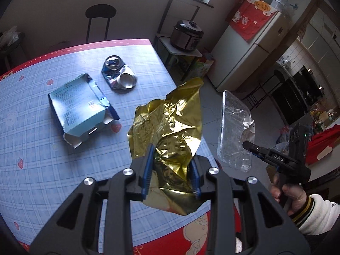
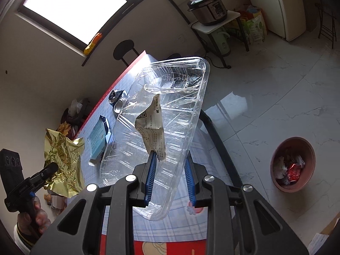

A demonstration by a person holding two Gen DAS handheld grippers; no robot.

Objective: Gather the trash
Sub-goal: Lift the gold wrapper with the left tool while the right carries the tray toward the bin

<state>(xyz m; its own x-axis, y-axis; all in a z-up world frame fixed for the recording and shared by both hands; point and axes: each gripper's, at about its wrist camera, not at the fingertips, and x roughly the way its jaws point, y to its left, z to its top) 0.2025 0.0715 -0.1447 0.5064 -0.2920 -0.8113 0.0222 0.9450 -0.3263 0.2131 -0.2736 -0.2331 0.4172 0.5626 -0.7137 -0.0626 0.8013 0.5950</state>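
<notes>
Left hand-held gripper (image 1: 172, 161) clenched on crumpled gold foil wrapper (image 1: 170, 123), long axis pointing up-away, lifted over desk (image 1: 31, 127) edge. Right hand-held gripper (image 2: 171, 167) clenched on clear plastic tray (image 2: 170, 116), torn label, lengthwise away, above desk.

We read the white letters "DAS" on the black body of the right gripper (image 1: 247, 145), seen from the left wrist view. We note a torn white paper label (image 2: 154, 130) stuck on the clear plastic tray (image 2: 180, 97), bearing a QR code and lines of small print too fine to read. The crumpled light-blue cardboard box (image 1: 79, 108) carries a block of tiny print, illegible. The red cloth (image 1: 254, 19) draped over the white refrigerator (image 1: 248, 57) shows characters on a yellow patch we cannot make out.
</notes>
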